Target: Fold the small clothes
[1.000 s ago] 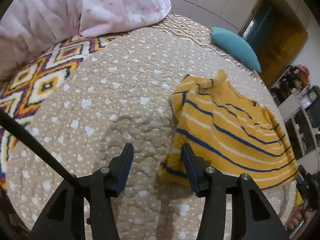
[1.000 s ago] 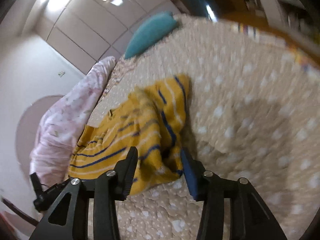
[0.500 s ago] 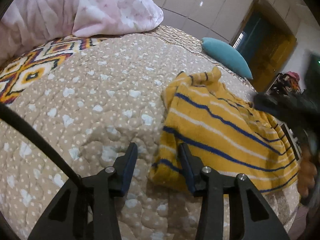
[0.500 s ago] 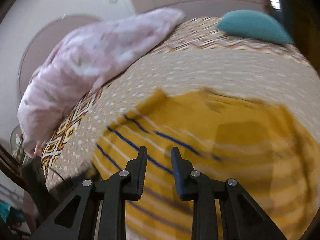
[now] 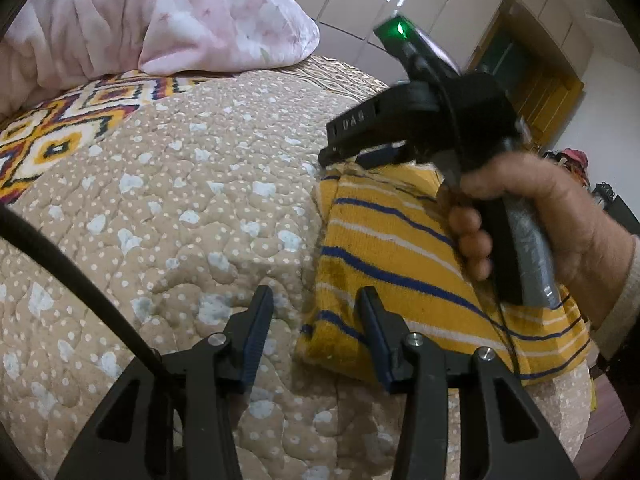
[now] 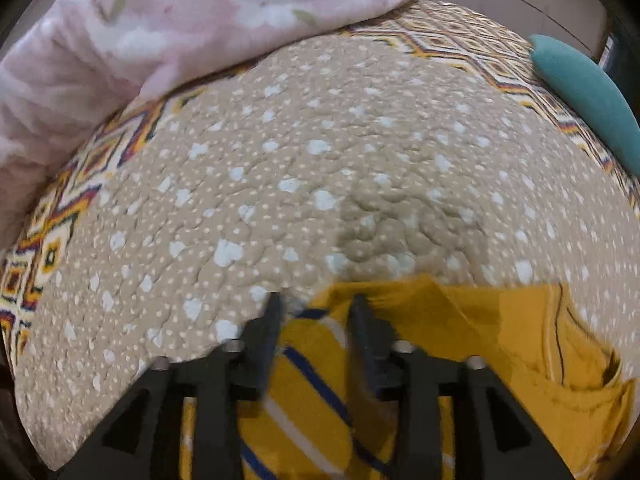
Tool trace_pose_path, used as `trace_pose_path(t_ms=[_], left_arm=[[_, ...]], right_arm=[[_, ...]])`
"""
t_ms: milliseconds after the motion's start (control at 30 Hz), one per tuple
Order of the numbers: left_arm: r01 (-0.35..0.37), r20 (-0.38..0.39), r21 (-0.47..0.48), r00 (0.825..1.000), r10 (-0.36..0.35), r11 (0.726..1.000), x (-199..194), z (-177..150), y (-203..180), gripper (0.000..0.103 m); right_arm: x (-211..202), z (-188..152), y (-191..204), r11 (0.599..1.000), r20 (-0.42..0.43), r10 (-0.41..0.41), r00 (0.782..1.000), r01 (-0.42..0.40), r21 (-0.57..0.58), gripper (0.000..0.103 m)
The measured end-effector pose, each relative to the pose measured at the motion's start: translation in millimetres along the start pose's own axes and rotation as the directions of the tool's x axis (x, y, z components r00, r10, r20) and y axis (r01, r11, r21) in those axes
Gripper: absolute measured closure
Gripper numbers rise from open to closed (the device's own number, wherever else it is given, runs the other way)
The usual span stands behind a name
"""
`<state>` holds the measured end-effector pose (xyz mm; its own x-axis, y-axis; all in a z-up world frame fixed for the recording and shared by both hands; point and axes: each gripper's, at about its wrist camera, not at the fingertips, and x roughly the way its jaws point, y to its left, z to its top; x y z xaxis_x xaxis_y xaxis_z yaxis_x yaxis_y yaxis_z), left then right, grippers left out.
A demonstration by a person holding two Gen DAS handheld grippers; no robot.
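A yellow knitted garment with blue and white stripes (image 5: 404, 264) is found lying folded on the beige quilted bedspread (image 5: 192, 208), near its edge, with the pink floral duvet (image 5: 168, 12) well apart at the far side.

The left gripper (image 5: 316, 320) is held low over the garment's near corner. Its jaws stand apart and grasp nothing; the folded edge lies between them, and contact with the inner pad cannot be confirmed.

The right gripper (image 6: 316, 320), carried by the person's hand (image 5: 532, 216), is positioned over the garment's far corner. Its jaws have just been opening; cloth is seen between them, but whether it is pinched cannot be told, the picture being blurred.

It is judged that both corners of the same folded edge are being taken for the next fold. Both layers should be caught well inside the hem before closing, lest only the upper ply be lifted. The two corners should be raised together and level, so the stripes stay aligned and the bedspread is not gathered.
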<state>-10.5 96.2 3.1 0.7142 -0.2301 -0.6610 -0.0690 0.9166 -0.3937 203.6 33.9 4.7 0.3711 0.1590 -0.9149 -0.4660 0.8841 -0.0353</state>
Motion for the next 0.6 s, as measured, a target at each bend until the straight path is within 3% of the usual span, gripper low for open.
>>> trace_pose_path(t_ms=[67,133,200,333,467,500,533,600], left_arm=[[0.004,0.002,-0.002,1.000,-0.004,1.000,-1,0,0,0.058],[0.009,0.005,-0.006,1.000,-0.009,1.000,-1,0,1,0.058],[0.013,0.008,-0.012,1.000,-0.013,1.000,-3,0,2,0.058],[-0.001,0.021,-0.006,1.000,0.001,1.000,-9,-2,0,0.058],[-0.014,0.110,0.041,0.994,0.010,0.999,-30,-7,-13,0.057],[-0.013,0.128,0.051,0.992,0.007,0.999,-34,-8,-17,0.054],[-0.015,0.146,0.060,0.989,0.006,0.998,-37,-10,-20,0.052],[-0.032,0.173,0.075,0.985,0.019,0.997,-42,-15,-27,0.049]], right_arm=[[-21,2,6,0.999,0.050,-0.034,0.998,0.036,-0.028,0.057],[-56,-2,-4,1.000,0.145,0.020,0.989,-0.023,0.018,0.056],[-82,-15,-29,0.996,0.173,0.034,0.984,-0.048,0.077,0.055],[-111,-58,-100,0.984,0.130,-0.070,0.989,0.047,0.169,0.055],[-124,-116,-186,0.940,0.072,-0.087,0.994,0.058,0.336,0.055],[-125,-131,-208,0.922,0.045,-0.112,0.993,0.087,0.378,0.055],[-128,-150,-235,0.888,-0.005,-0.210,0.978,0.193,0.416,0.055],[-137,-171,-267,0.821,-0.057,-0.364,0.930,0.349,0.452,0.055]])
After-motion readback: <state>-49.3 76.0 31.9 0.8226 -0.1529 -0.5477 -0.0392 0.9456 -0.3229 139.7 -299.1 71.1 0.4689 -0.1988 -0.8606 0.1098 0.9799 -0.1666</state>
